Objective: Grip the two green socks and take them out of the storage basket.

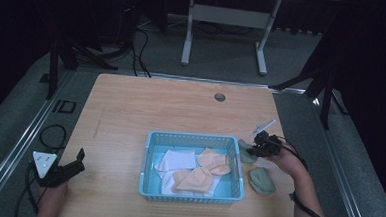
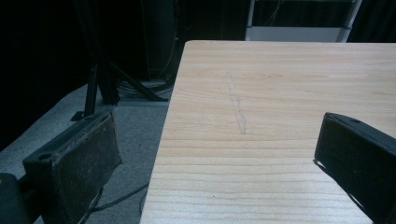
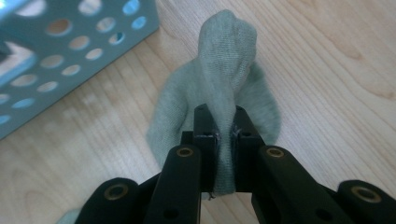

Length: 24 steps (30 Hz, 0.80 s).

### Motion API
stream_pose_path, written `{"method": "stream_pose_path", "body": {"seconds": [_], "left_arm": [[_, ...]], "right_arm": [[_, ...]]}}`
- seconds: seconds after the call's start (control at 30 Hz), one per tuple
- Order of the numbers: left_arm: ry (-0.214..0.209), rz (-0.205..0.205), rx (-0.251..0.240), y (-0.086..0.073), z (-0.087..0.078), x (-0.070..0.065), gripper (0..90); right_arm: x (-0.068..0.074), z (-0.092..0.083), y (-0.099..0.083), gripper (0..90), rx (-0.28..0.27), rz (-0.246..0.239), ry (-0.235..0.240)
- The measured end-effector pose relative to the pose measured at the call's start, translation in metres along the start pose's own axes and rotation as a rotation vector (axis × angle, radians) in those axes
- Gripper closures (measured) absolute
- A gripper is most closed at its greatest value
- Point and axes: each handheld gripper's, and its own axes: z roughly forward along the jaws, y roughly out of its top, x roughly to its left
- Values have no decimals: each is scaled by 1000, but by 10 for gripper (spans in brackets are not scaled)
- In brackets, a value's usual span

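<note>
Green cloth (image 3: pixel 224 84) pinched between right gripper (image 3: pixel 223 122) jaws, beside blue basket (image 3: pixel 70 51)

Grey-green sock (image 3: pixel 224 79), perforated light-blue basket (image 1: pixel 194 137) — white and peach cloths (image 1: pixel 197 171) — pale wood-grain table (image 1: pixel 146 106)

A light wooden table (image 1: pixel 131 110) with rounded corners stands on grey carpet (image 1: pixel 224 50), a small round grey cap (image 1: pixel 220 97) set near its far edge. Beyond it, a white-legged desk frame (image 1: pixel 225 20) stands against a dark, unlit far wall. Black stand legs (image 1: pixel 69 52) splay at the far left and far right, and black cables (image 1: pixel 141 50) trail across the floor. A metal floor strip (image 1: pixel 24 134) runs along the left side.
</note>
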Motion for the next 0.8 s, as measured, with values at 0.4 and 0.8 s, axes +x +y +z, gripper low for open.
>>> {"method": "stream_pose_path", "body": {"seconds": [0.4, 0.8], "left_arm": [[0, -2, -1, 0, 0, 0, 5], [4, -1, 0, 0, 0, 0, 5]], "right_arm": [[1, -7, -1, 440, 14, 8, 4], [-12, -40, -34, 142, -143, 152, -65]]}}
